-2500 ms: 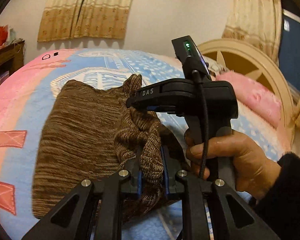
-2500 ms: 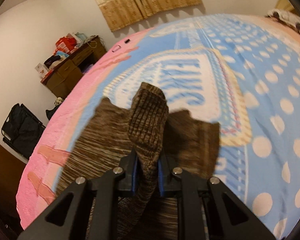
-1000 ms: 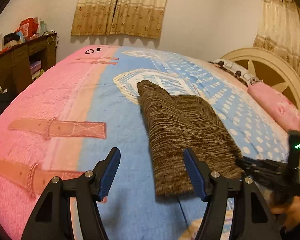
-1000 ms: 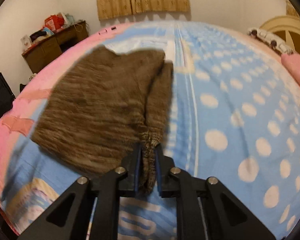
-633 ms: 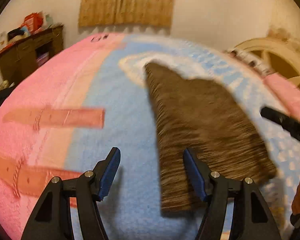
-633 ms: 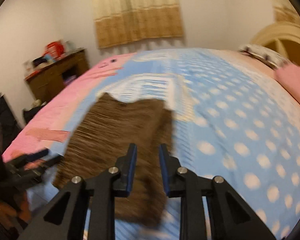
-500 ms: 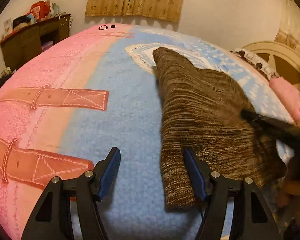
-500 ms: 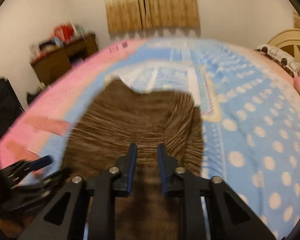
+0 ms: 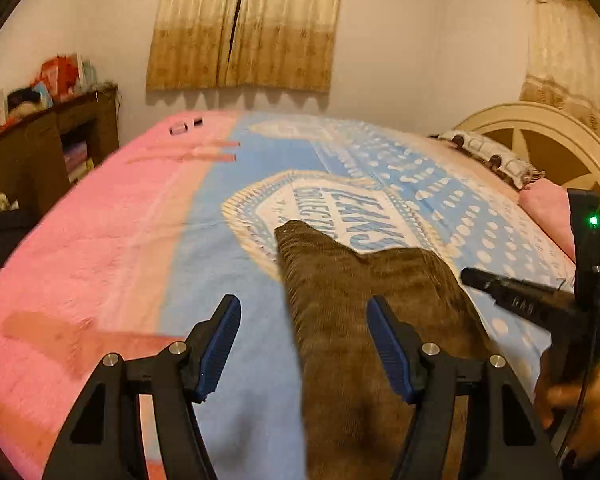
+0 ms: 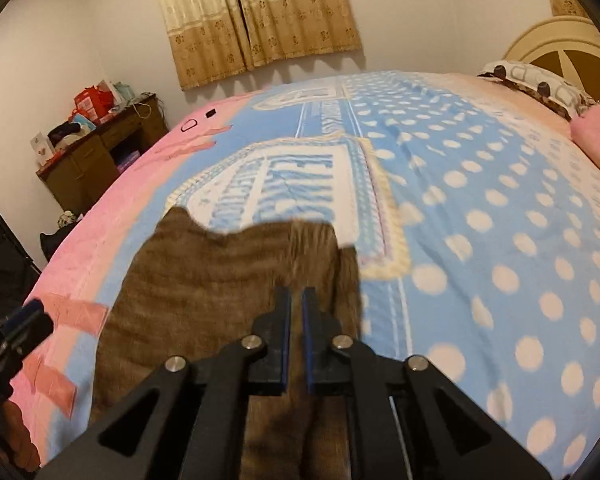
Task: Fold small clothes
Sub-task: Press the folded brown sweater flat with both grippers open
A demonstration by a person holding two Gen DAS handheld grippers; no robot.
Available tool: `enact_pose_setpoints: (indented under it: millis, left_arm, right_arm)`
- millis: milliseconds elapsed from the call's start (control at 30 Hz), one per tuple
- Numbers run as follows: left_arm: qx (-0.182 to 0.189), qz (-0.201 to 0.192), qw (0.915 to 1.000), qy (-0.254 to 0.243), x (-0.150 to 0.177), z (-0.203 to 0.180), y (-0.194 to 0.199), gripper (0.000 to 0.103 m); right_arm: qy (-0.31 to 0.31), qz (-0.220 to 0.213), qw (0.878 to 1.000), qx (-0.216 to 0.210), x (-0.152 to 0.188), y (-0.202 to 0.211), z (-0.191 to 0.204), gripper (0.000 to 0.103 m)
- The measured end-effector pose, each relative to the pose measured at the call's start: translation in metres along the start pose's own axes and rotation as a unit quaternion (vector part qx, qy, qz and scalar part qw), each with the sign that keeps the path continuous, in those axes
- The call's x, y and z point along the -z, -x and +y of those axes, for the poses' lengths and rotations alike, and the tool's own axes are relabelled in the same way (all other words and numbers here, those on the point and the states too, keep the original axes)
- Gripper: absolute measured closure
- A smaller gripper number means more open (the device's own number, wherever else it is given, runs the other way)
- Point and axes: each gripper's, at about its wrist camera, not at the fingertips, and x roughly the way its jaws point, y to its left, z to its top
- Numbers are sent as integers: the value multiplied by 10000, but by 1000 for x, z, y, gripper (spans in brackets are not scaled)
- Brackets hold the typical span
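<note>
Brown knit sweater is seen in the left wrist view lying folded on the bed's blue-and-pink blanket, one corner pointing toward a printed emblem. The left claw is held wide, nothing between its blue pads — it hovers above the sweater's left edge, and whether that edge is touched cannot be told. At the right of this view the other tool is seen gripped in the person's right hand, apart from the cloth.

In the right wrist view the sweater fills the lower middle, its far edge lying on the emblem. The right claw is narrowed to a thin slit directly over the knit; no cloth is seen pinched in it, though the picture is blurred here. A wooden desk and curtains are seen beyond the bed.

A risk is judged for the next fold: if only the top layer were caught by a claw, the fold beneath could be dragged open, and the loose knit could bunch or slide on the fleecy blanket if it were pulled sideways rather than lifted.
</note>
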Motion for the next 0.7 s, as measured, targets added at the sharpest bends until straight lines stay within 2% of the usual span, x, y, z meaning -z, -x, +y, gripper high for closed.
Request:
enact_pose_setpoints:
  millis: [67,133,200,233,267,333,433,600,633,667,700]
  left_arm:
    - [30,239,9993,300,-10,3,-29,37]
    - [-105,541,9958,728,-11,13,-63,37]
    - [-294,791,9920,936,-1,22,-86,37]
    - [-329,981,9883,1118,8,31,-102,33]
    - [-160,996,9857,1353,14,39,-106,25]
    - [-102,971,9849,1429,12,42,-106,24]
    - [-245,1016,9872,1202,12,31,-107,23]
    - [-47,1056,9861,1280,11,39,-80,23]
    - [51,974,9880,1194,13,40,-63,23]
    - [64,863,9904,1074,13,40,-49,23]
    - [-1,767,9922,978,13,41,-41,23]
  right_arm:
    - [73,194,9998,-43,-11,-23,8,90]
    - [69,355,9993,-92,-15,-40,6,90]
    - [178,607,9978,198,-10,-67,4,93]
    - [212,597,9974,339,-7,-77,0,98]
    - [98,544,9982,226,-9,-77,-6,98]
    - [-82,559,9983,121,-11,-79,-14,99]
    - [-101,575,9983,72,-13,-82,-15,99]
    - [-38,530,9985,134,-16,-80,-13,98]
    - [-100,467,9988,86,-16,-74,-16,96]
    - [-273,172,9994,107,-13,-56,-22,95]
    - [-453,-131,9988,103,-8,-36,-27,84]
